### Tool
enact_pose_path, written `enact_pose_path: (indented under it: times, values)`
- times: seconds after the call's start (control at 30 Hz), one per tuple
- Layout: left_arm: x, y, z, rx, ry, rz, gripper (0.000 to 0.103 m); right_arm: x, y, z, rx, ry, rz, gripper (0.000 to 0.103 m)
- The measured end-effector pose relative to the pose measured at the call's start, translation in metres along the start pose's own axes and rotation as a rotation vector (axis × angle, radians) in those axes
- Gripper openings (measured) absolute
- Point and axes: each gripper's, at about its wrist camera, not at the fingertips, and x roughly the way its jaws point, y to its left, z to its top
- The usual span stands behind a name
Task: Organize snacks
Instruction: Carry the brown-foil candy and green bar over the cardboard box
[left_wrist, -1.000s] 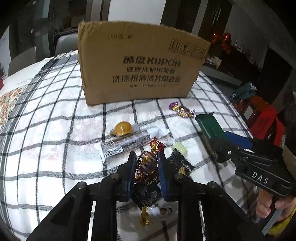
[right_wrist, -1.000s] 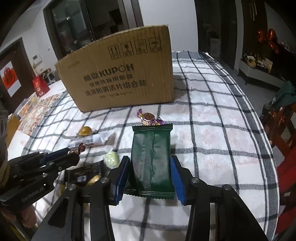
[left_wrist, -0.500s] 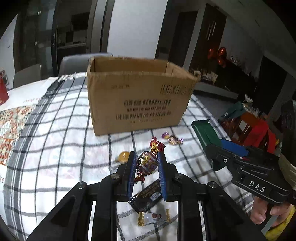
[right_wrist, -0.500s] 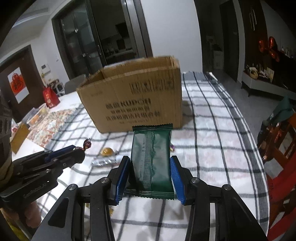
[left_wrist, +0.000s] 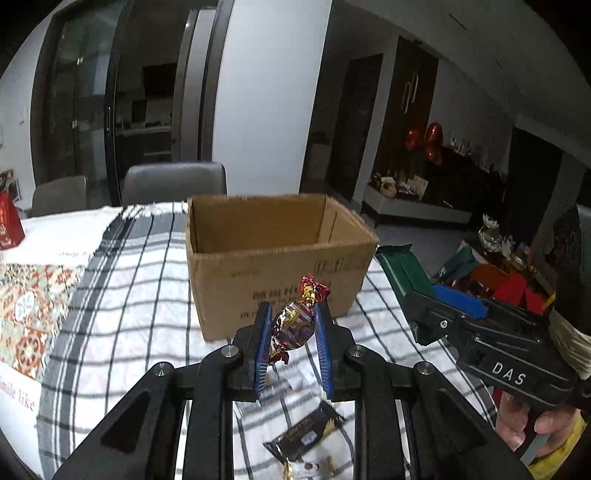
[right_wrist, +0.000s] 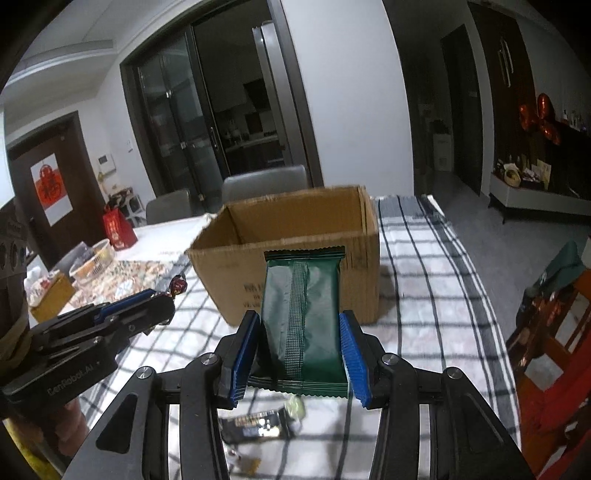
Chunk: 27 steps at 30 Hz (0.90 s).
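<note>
Two grippers clamp light, crinkly snacks: left gripper (left_wrist: 291, 332) pinches a foil candy (left_wrist: 293, 326), right gripper (right_wrist: 301, 343) squeezes a soft green packet (right_wrist: 301, 314) at its sides.

Dim indoor light, fisheye-bent edges, black corners, slight motion blur.

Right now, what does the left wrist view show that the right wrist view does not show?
Only the left wrist view shows the foil candy's round body pinched in the left gripper, and the patterned mat beside the checked cloth.

Only the right wrist view shows the whole green packet clamped in the right gripper, and a pale green sweet lying below it.

Both show the open cardboard box ahead, the checked cloth, a dark snack bar left on it, and the other gripper from the side.
</note>
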Motion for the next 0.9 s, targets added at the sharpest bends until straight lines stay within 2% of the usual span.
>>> enact_pose_path:
  times: [0.4,0.9]
  values:
    - [0.002,0.010,0.045,0.008,-0.067,0.010,0.023,0.011,0.003,0.050,-0.025,-0.038,0.015,0.045]
    - [0.041,0.031,0.080,0.032,-0.084,0.044,0.023,0.053,0.004,0.090,-0.091,-0.048,0.020,0.045]
